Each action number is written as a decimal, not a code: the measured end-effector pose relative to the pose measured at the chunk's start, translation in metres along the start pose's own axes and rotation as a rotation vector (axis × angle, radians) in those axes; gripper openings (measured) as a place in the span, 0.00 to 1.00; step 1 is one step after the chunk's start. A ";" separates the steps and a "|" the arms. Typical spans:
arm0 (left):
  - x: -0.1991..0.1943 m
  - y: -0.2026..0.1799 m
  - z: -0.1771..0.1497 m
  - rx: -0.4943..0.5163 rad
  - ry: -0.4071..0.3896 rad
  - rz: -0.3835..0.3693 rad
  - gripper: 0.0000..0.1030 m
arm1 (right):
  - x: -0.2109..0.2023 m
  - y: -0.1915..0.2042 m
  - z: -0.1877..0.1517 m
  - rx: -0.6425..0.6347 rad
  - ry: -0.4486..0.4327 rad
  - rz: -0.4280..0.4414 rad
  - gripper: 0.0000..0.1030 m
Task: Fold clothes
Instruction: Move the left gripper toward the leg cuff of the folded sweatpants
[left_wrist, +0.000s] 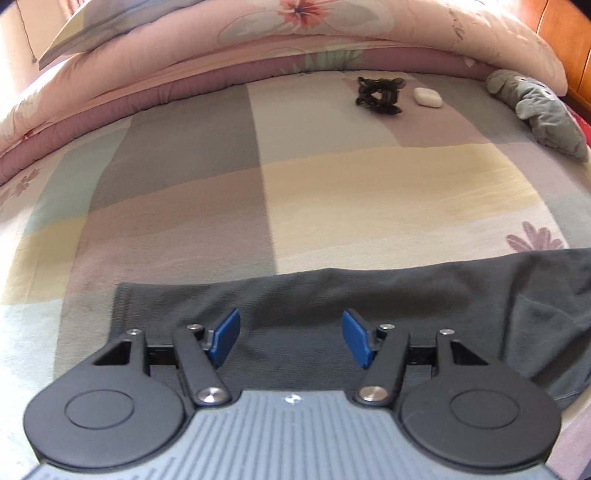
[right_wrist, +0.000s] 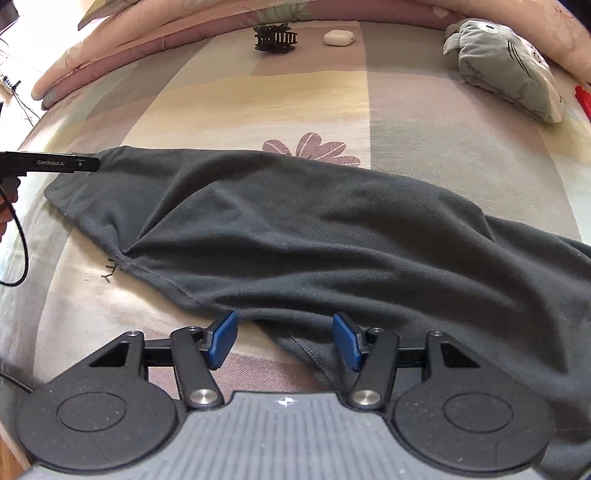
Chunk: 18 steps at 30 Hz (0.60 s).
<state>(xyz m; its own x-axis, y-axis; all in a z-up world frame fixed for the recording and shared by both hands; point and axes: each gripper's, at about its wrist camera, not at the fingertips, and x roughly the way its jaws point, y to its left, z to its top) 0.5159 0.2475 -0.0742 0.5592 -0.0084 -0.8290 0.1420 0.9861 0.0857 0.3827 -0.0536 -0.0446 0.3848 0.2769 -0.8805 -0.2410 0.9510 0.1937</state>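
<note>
A dark grey garment (right_wrist: 314, 236) lies in a long, creased band across the bed, running from the left down to the lower right. My right gripper (right_wrist: 284, 339) hovers open over its near hem, with sheet under the left blue pad and cloth under the right one. In the left wrist view my left gripper (left_wrist: 291, 336) stands open just above the garment (left_wrist: 406, 306) near its left end, with nothing pinched between the pads. The left tool's black body (right_wrist: 48, 164) shows at the far left of the right wrist view, over the garment's far corner.
The pastel patchwork sheet (left_wrist: 332, 192) stretches beyond the garment. At the back lie a black hair claw (left_wrist: 378, 95), a white earbud case (left_wrist: 427, 97) and a grey plush toy (right_wrist: 506, 66). A folded pink quilt (left_wrist: 258, 44) lines the far edge. A black cable (right_wrist: 18, 251) hangs at left.
</note>
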 end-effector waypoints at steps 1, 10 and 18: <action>-0.002 -0.009 -0.001 0.007 -0.004 -0.009 0.58 | 0.005 -0.002 0.002 0.022 0.006 0.003 0.62; -0.020 -0.067 -0.017 0.082 0.013 -0.086 0.60 | -0.007 0.005 -0.028 0.104 0.173 0.157 0.71; -0.027 -0.112 -0.025 0.117 0.016 -0.153 0.60 | -0.017 -0.031 0.001 0.046 0.034 0.111 0.71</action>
<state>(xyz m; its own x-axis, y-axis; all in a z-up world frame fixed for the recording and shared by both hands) 0.4646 0.1416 -0.0746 0.5109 -0.1536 -0.8458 0.3192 0.9474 0.0208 0.3843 -0.0877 -0.0355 0.3277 0.3764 -0.8666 -0.2385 0.9205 0.3096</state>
